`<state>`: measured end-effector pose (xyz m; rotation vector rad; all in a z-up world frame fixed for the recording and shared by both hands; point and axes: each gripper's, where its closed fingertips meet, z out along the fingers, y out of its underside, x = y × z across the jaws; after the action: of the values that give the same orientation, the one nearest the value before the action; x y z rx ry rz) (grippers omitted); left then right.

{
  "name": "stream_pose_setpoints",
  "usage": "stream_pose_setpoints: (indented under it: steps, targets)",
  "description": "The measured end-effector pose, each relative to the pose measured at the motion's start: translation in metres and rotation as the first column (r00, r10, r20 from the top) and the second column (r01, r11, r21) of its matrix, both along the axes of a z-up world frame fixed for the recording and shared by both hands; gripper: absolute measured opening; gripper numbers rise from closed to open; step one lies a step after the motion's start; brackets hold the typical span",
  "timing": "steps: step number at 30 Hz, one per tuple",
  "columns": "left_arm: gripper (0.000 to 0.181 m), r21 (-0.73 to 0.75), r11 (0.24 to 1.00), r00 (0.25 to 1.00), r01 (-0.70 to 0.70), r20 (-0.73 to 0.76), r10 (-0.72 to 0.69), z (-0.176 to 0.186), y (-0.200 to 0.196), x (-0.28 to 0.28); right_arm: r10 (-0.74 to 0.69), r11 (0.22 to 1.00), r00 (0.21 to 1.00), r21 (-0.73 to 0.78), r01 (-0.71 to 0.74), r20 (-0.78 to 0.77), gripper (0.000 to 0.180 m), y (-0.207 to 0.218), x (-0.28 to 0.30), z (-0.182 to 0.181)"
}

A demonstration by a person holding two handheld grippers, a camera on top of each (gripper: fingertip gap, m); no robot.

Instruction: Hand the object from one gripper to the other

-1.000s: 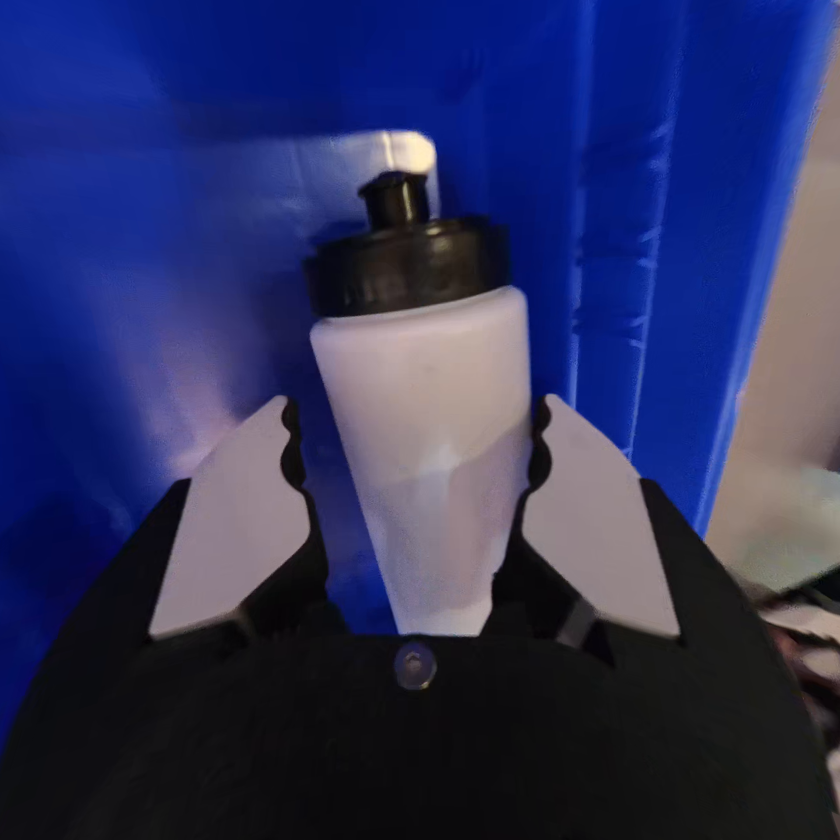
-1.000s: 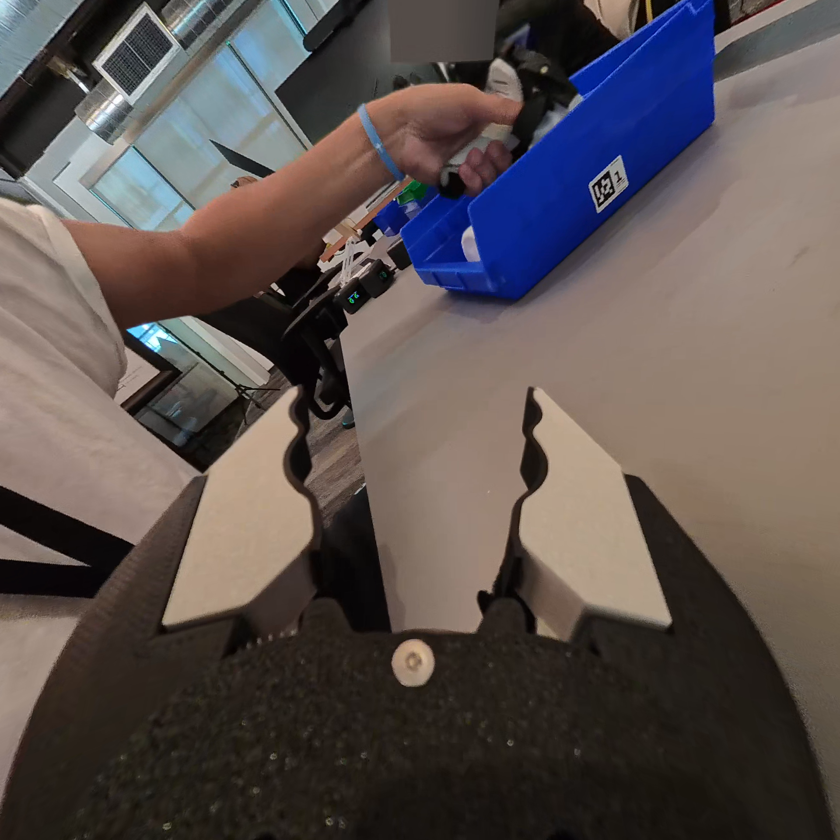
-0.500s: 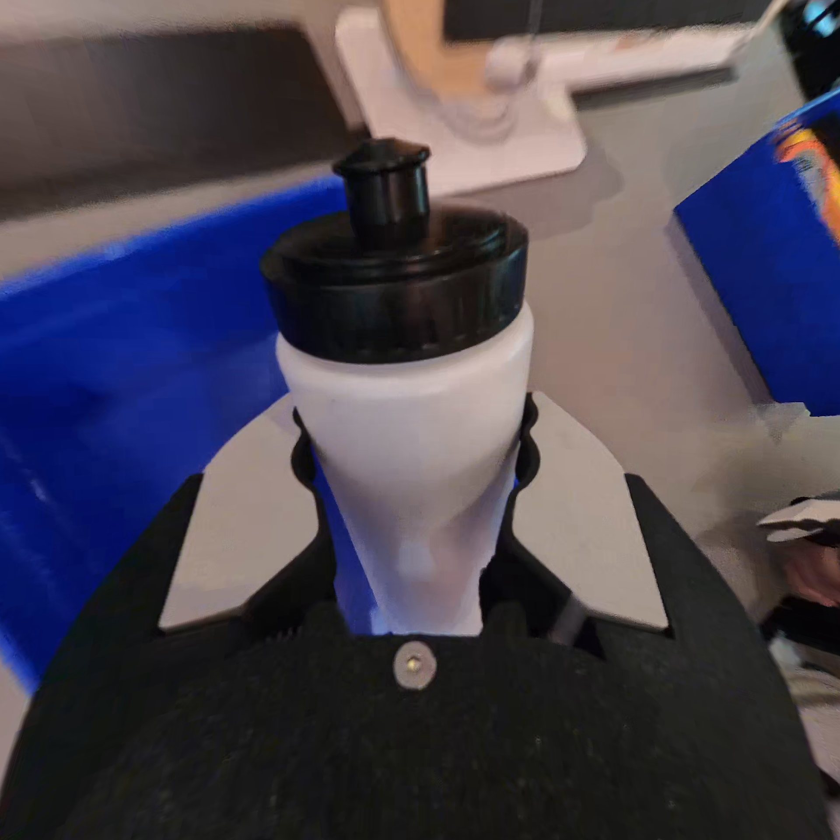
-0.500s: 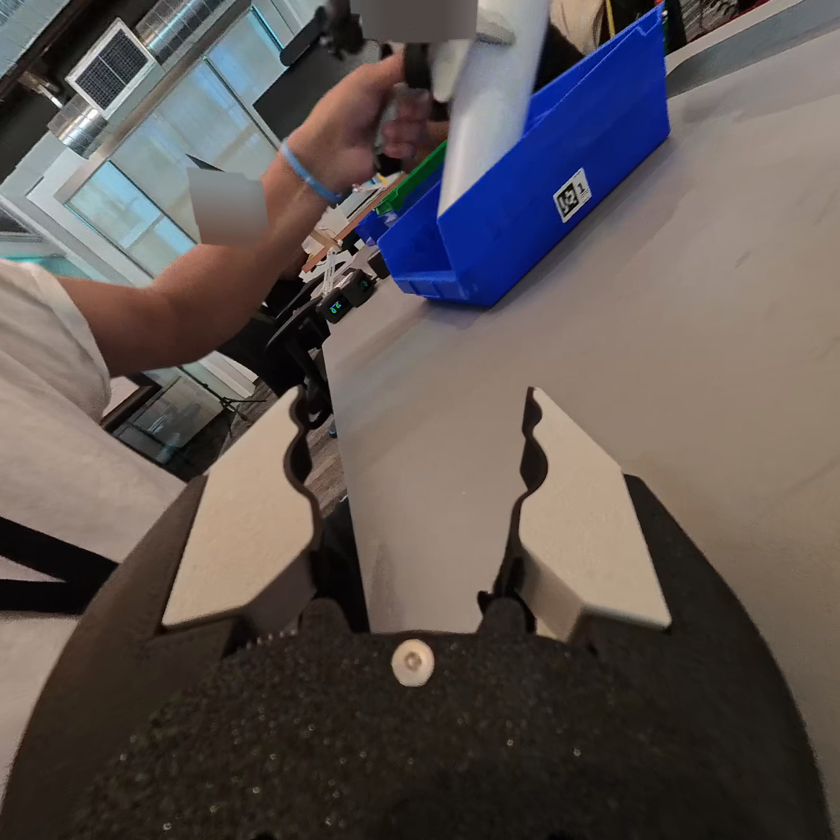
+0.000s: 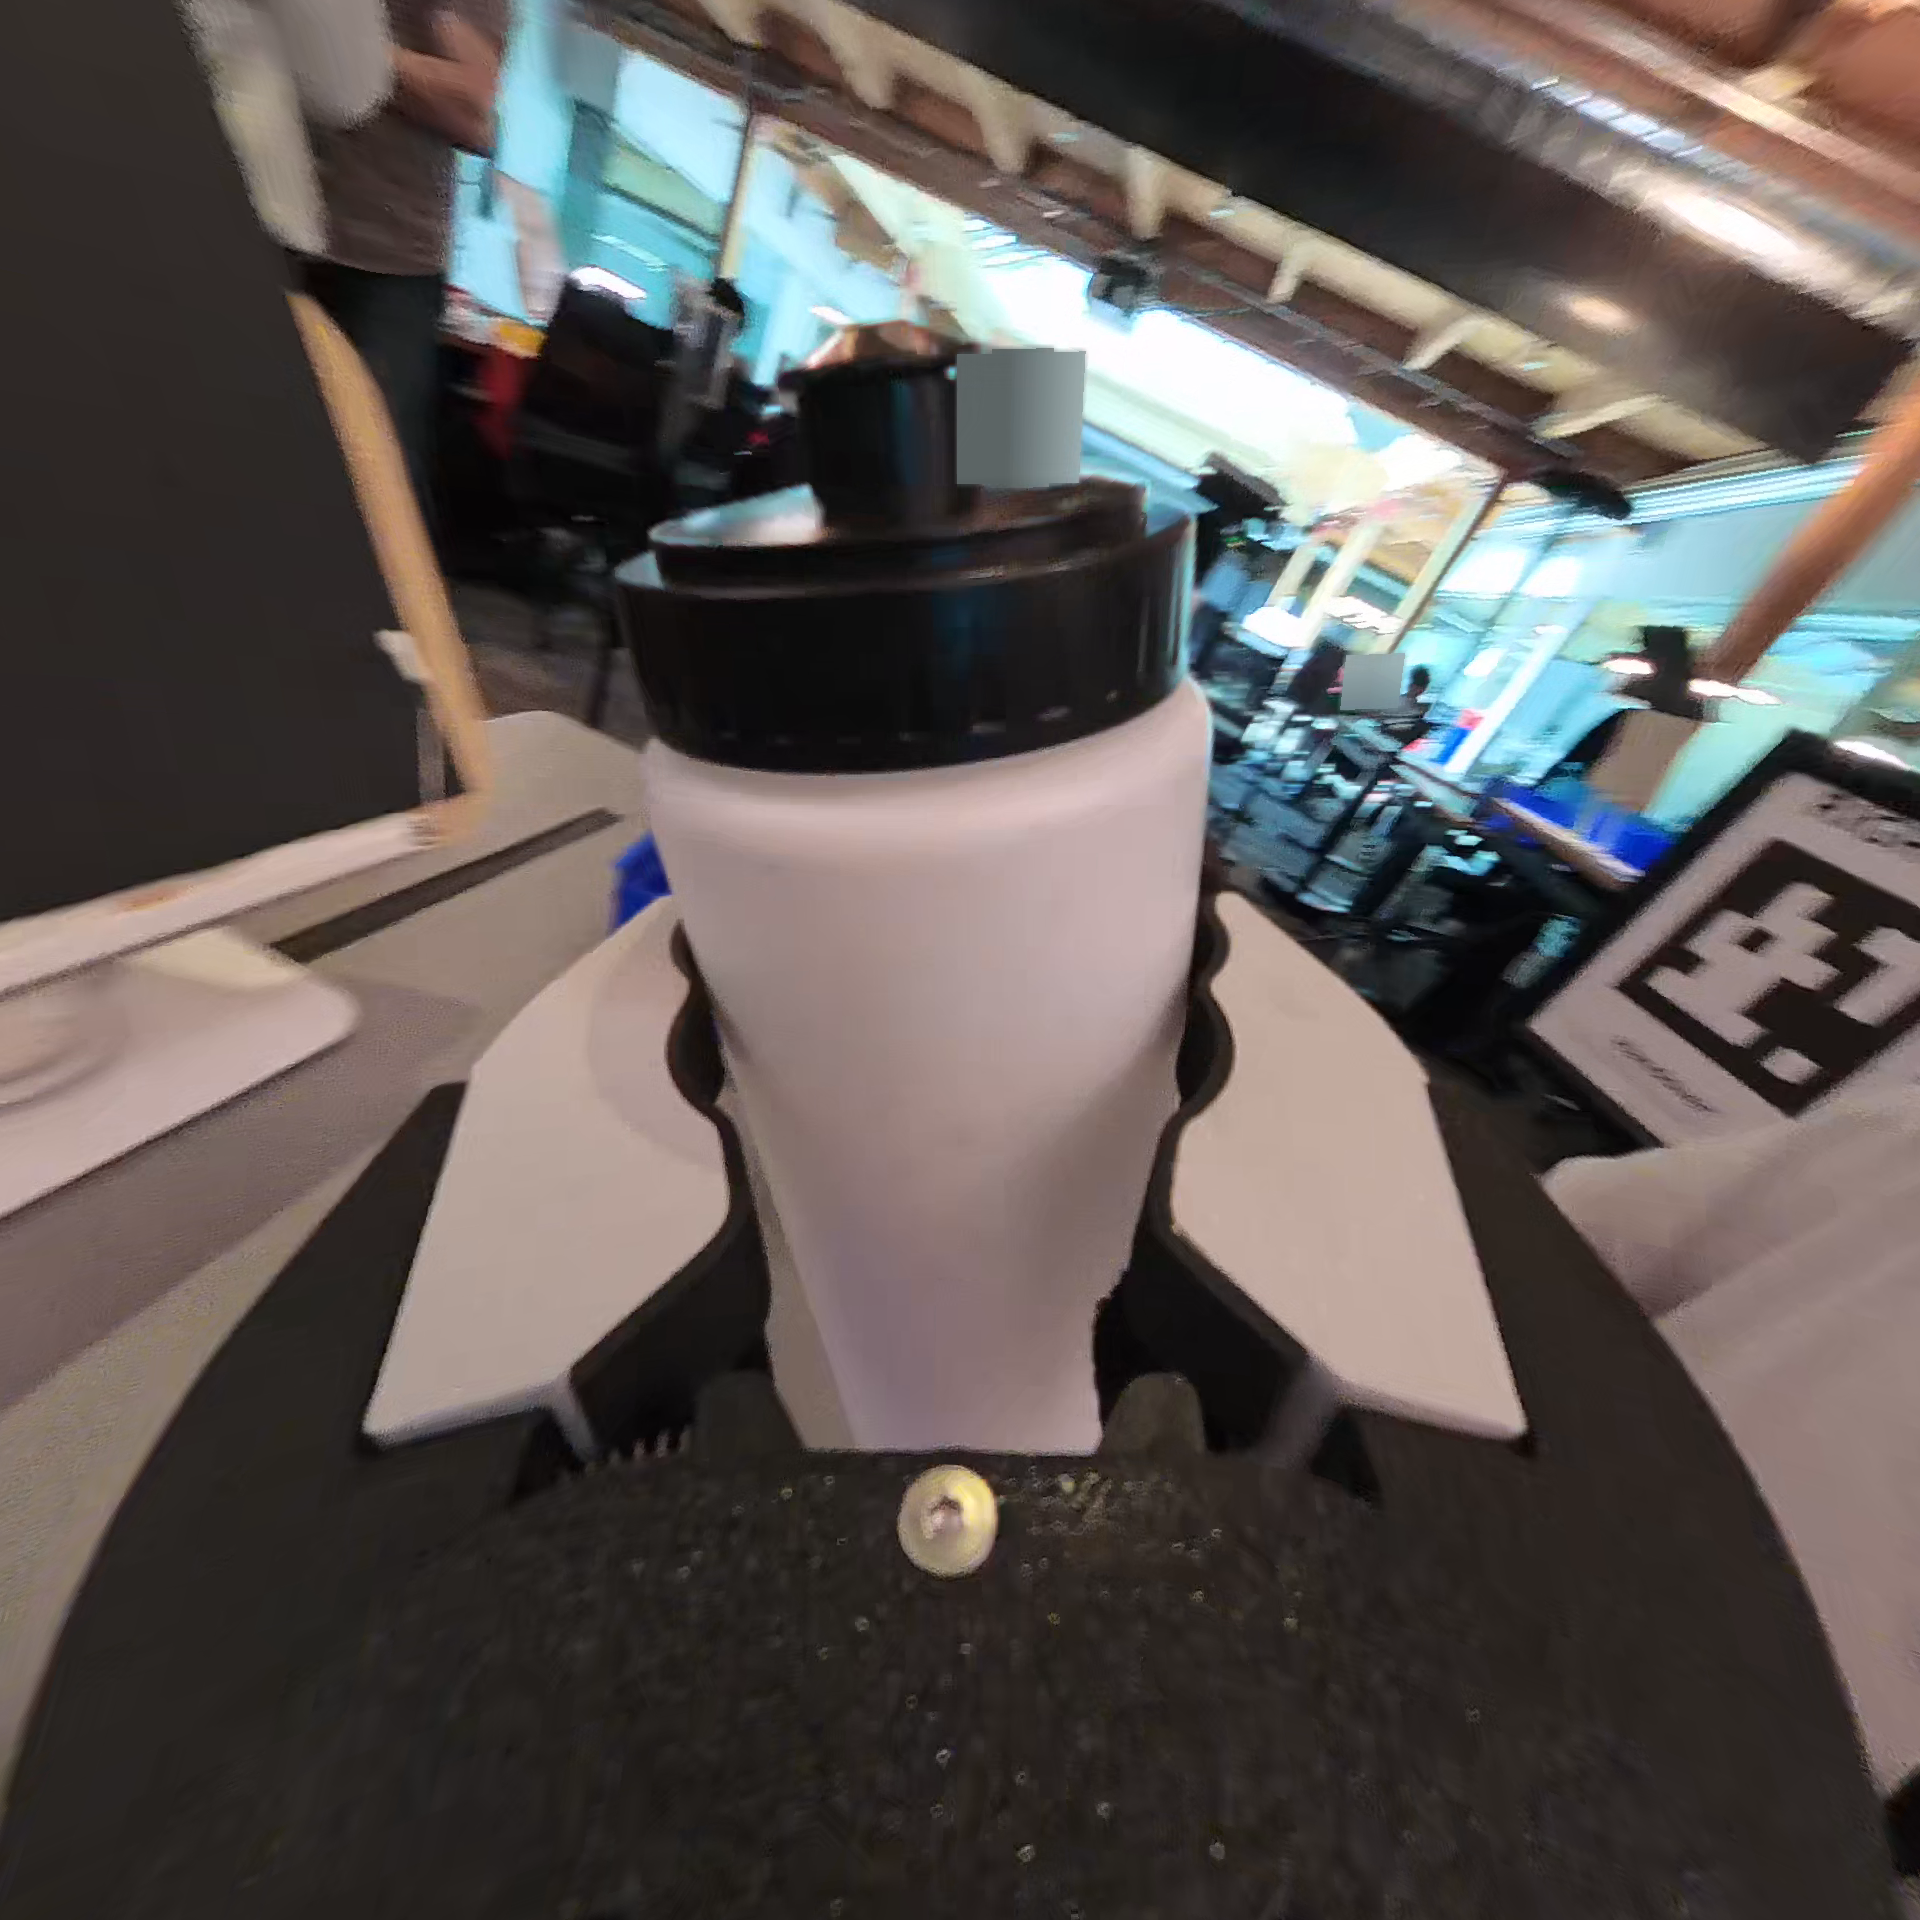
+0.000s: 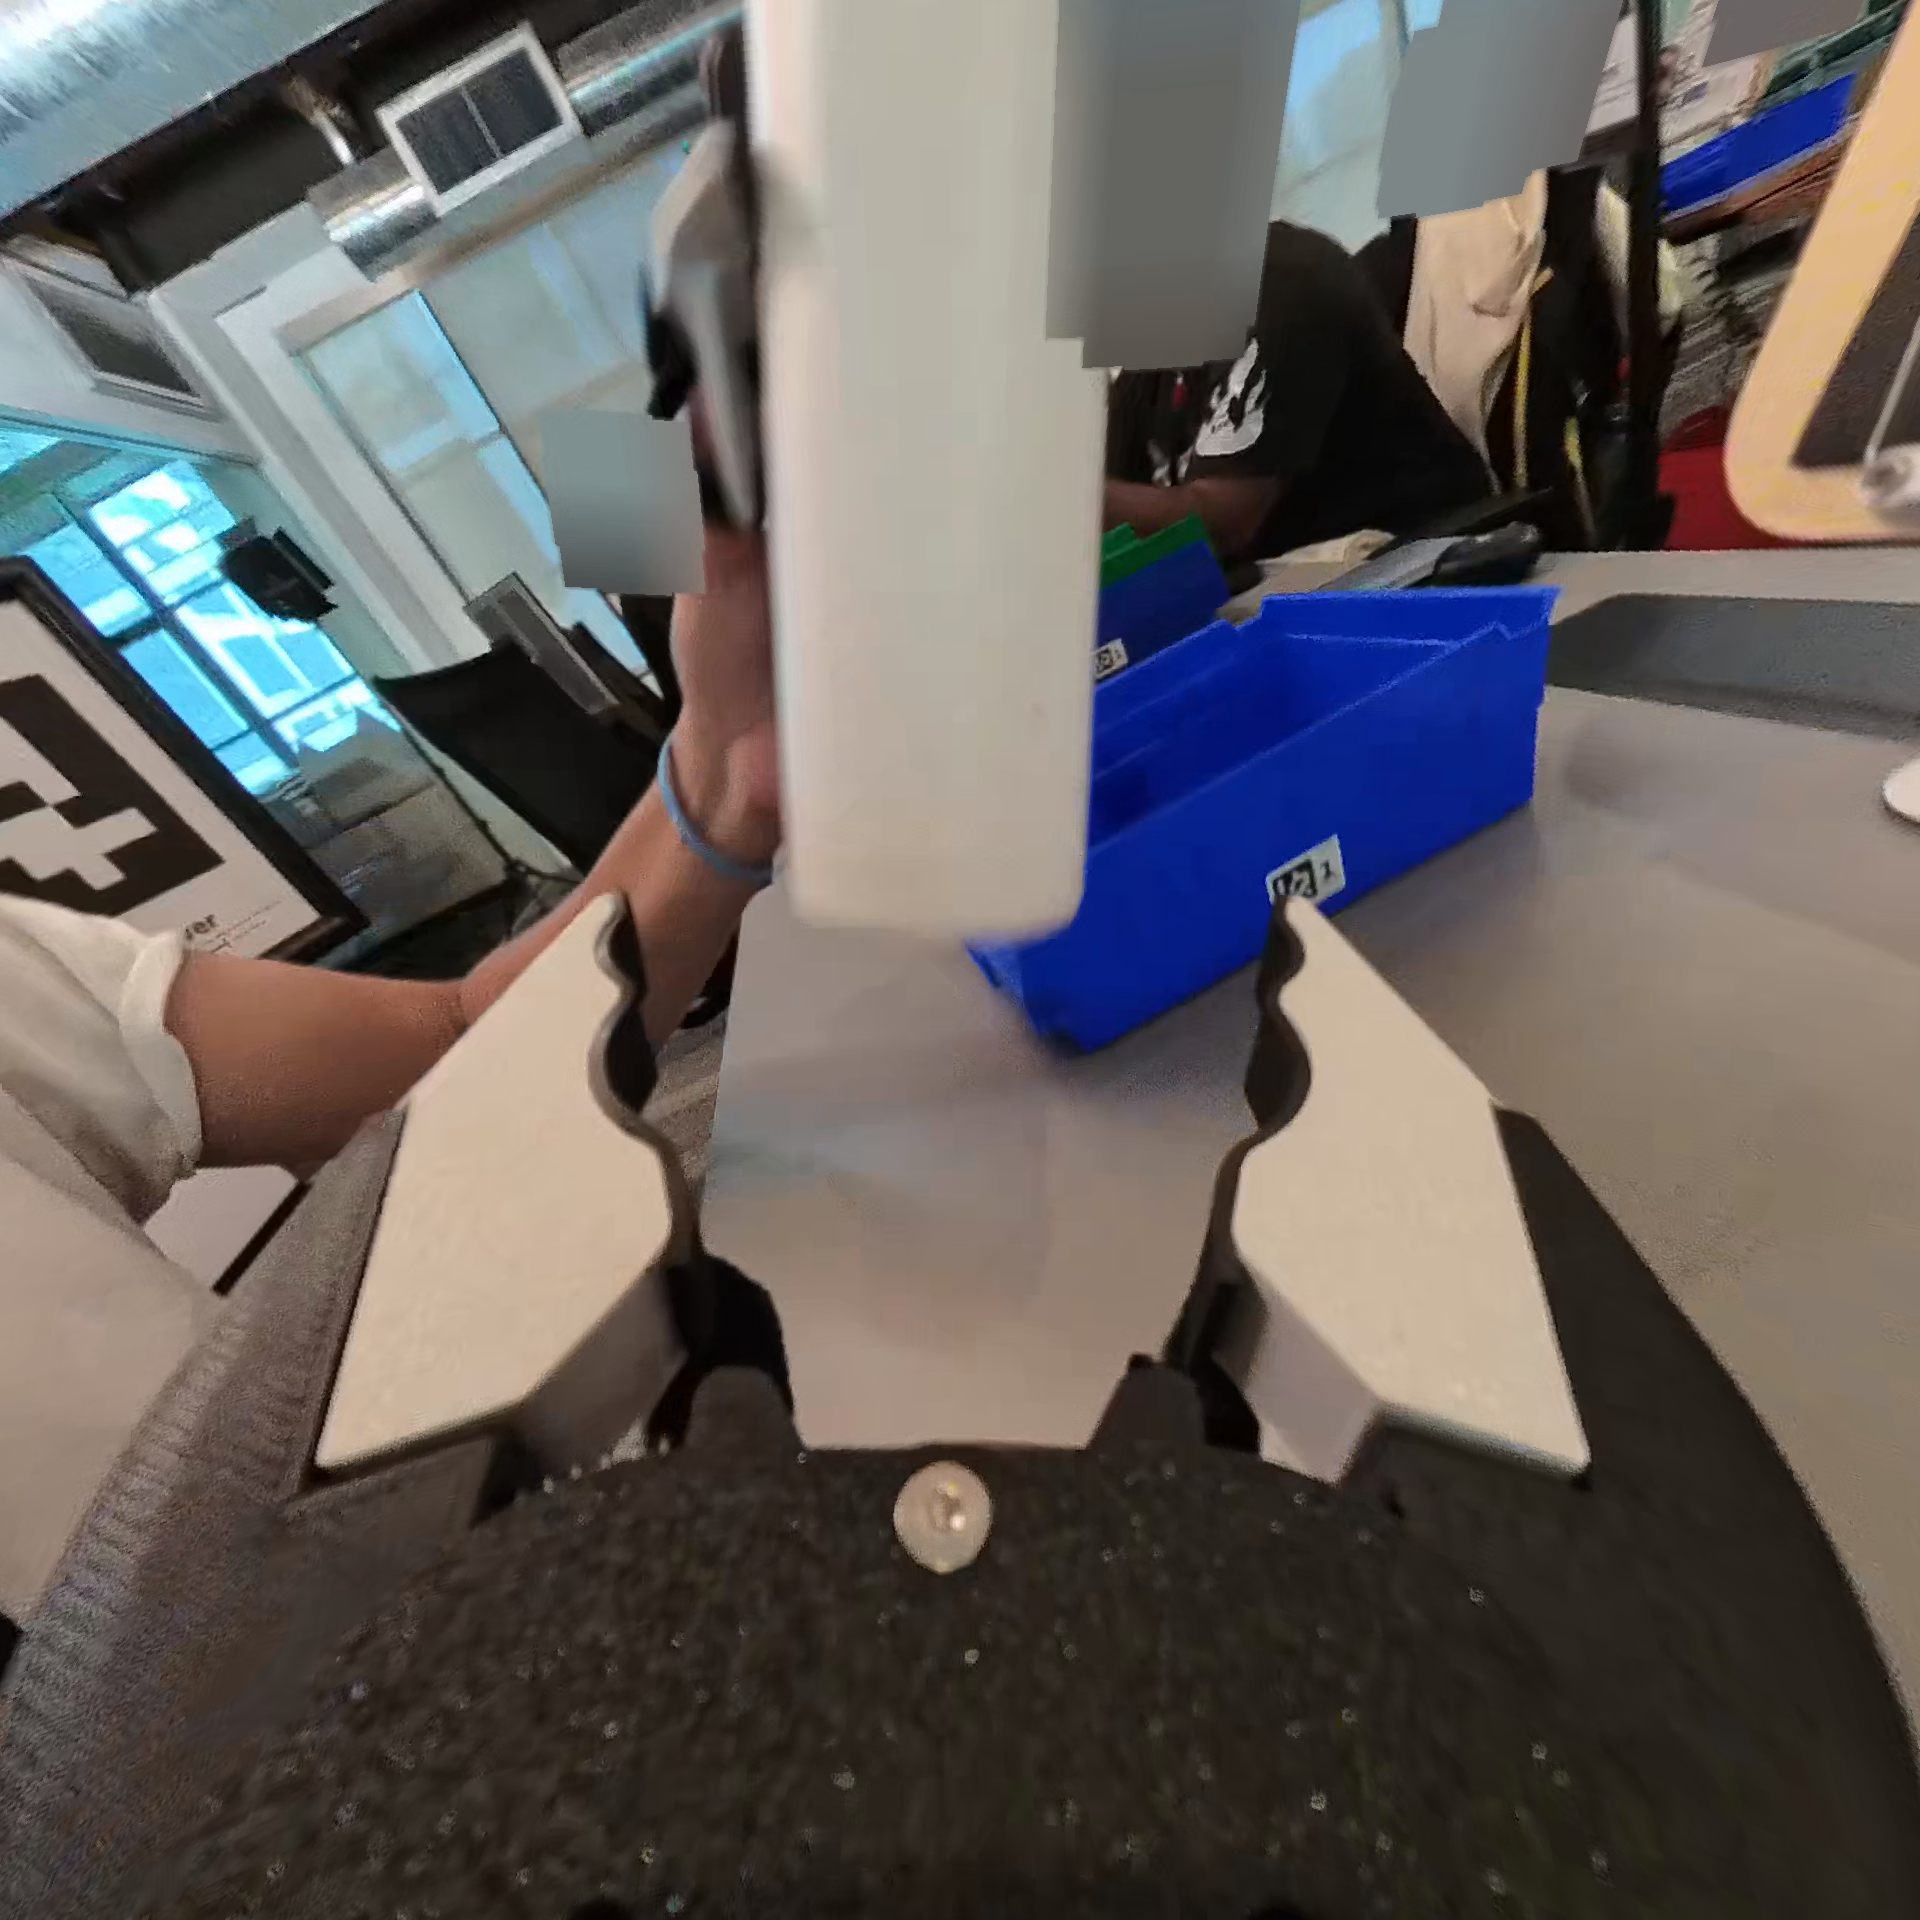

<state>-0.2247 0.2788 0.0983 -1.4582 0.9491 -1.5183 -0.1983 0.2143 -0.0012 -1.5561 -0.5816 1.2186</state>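
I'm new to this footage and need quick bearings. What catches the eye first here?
A white bottle with a black cap fills the left wrist view, clamped in the left gripper. In the right wrist view it hangs above the open right gripper, with a blue bin on the grey table behind.

Grey table (image 6: 1662,1039) lies bare ahead; blue bin (image 6: 1299,769) stands beyond.

Bright window daylight behind — backgrounds smeared with motion blur, edges bowed by the wide lens, both views soft.
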Motion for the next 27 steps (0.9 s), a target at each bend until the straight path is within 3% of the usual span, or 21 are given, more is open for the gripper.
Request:
stream_pose_setpoints:
  steps: [4, 5, 6, 7, 9, 11, 15, 17, 20, 23, 27]
  targets:
    - [0.087, 0.022, 0.998, 0.998, 0.064, 0.021, -0.065, -0.015, -0.028, 0.025, 0.159, 0.987, 0.987, -0.039, -0.157, 0.038, 0.126, 0.008, -0.034, 0.007]
    - [0.087, 0.02, 0.997, 0.997, 0.072, -0.02, -0.071, -0.021, -0.03, 0.03, 0.167, 0.986, 0.983, -0.035, -0.165, 0.078, 0.121, 0.009, -0.042, 0.0]
    - [0.087, 0.038, 0.997, 0.997, 0.06, -0.059, -0.058, -0.027, -0.031, 0.034, 0.162, 0.987, 0.979, -0.026, -0.16, 0.122, 0.097, 0.009, -0.047, -0.009]
    - [0.087, 0.069, 0.997, 0.996, 0.043, -0.086, -0.038, -0.03, -0.031, 0.037, 0.159, 0.987, 0.976, -0.026, -0.157, 0.146, 0.087, 0.009, -0.049, -0.017]
    - [0.087, 0.084, 0.995, 0.99, 0.047, -0.14, -0.035, -0.038, -0.033, 0.04, 0.17, 0.985, 0.973, -0.029, -0.168, 0.153, 0.087, 0.008, -0.047, -0.024]
    - [0.087, 0.084, 0.995, 0.979, 0.061, -0.201, -0.043, -0.046, -0.033, 0.038, 0.145, 0.989, 0.966, -0.022, -0.144, 0.214, 0.086, 0.01, -0.04, -0.032]
    - [0.087, 0.204, 0.979, 0.948, -0.006, -0.31, 0.071, -0.06, -0.026, 0.029, -0.065, 0.993, 0.909, 0.119, 0.017, 0.412, 0.086, 0.03, -0.015, -0.045]
    - [0.103, 0.267, 0.961, 0.904, -0.074, -0.389, 0.177, -0.068, -0.013, 0.019, -0.23, 0.964, 0.835, 0.235, 0.124, 0.5, 0.086, 0.046, 0.005, -0.049]
    - [0.107, 0.272, 0.95, 0.833, -0.154, -0.482, 0.273, -0.075, 0.001, 0.002, -0.508, 0.847, 0.616, 0.478, 0.232, 0.602, 0.086, 0.067, 0.041, -0.049]
    - [0.109, 0.118, 0.982, 0.858, -0.147, -0.479, 0.186, -0.071, -0.006, -0.002, -0.705, 0.7, 0.361, 0.681, 0.215, 0.611, 0.086, 0.076, 0.067, -0.042]
    - [0.117, 0.014, 1.0, 0.861, -0.024, -0.509, 0.028, -0.081, -0.029, 0.004, -0.774, 0.63, 0.201, 0.763, 0.144, 0.601, 0.086, 0.078, 0.073, -0.041]
